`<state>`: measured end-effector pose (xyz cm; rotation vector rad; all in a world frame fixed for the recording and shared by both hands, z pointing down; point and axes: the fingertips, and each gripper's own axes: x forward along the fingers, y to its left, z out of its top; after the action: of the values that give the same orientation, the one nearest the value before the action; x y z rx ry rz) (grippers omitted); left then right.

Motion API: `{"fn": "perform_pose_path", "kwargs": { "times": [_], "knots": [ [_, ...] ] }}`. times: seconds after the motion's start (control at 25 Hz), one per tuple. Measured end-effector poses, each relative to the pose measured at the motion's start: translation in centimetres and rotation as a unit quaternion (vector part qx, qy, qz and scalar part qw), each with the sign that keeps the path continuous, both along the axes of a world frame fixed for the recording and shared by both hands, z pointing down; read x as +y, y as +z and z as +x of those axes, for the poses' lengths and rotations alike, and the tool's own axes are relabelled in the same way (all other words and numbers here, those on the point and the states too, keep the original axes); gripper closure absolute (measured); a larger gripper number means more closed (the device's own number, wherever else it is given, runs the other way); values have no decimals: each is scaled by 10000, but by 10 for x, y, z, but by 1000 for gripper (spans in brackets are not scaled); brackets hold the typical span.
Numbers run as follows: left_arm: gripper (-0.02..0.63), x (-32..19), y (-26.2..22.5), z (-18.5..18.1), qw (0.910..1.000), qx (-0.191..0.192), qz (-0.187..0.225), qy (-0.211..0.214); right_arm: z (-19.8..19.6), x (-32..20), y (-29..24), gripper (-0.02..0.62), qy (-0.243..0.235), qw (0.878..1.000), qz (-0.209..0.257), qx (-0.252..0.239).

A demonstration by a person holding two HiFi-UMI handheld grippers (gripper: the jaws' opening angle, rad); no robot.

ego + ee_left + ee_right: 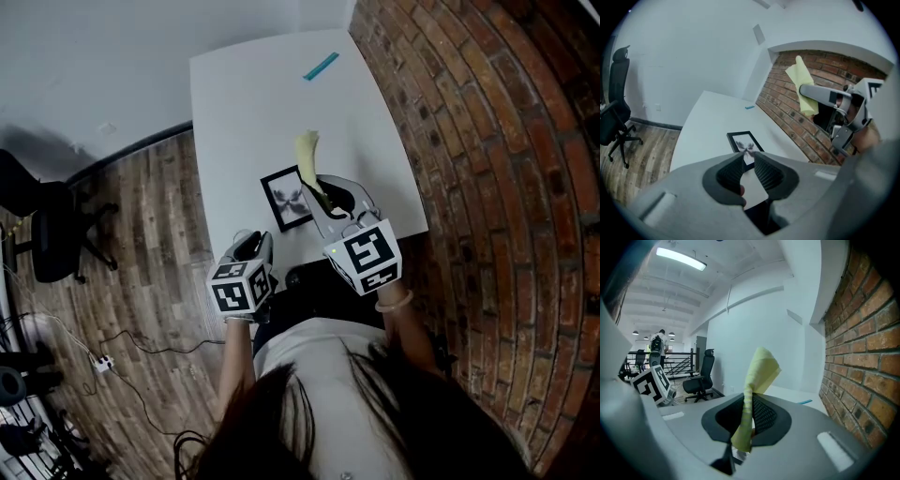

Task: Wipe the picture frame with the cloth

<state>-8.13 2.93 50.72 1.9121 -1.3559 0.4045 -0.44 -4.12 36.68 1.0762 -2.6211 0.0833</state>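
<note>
Right gripper view: the right gripper is clamped on the cloth, a yellow strip pinched between the pads and standing up above the jaws. In the left gripper view, the left gripper has its jaws a narrow way apart with nothing between them. Through the gap shows the frame, black-edged and lying flat on the white table. The head view puts the frame near the table's near edge. The right gripper is just beside the frame's right edge, its cloth reaching out past the frame's far right corner. The left gripper is at the table's near left edge, apart from the frame. A teal strip lies at the far end, and a brick wall runs along the right.
</note>
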Motion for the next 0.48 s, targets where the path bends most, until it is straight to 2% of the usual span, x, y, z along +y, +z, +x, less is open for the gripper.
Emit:
{"fn": "perform_pose_path", "kwargs": {
  "times": [0.48],
  "knots": [
    [528, -13, 21, 6, 9986, 122, -419, -284, -6, -34, 14, 563, -511, 9984, -197, 160]
  ]
}}
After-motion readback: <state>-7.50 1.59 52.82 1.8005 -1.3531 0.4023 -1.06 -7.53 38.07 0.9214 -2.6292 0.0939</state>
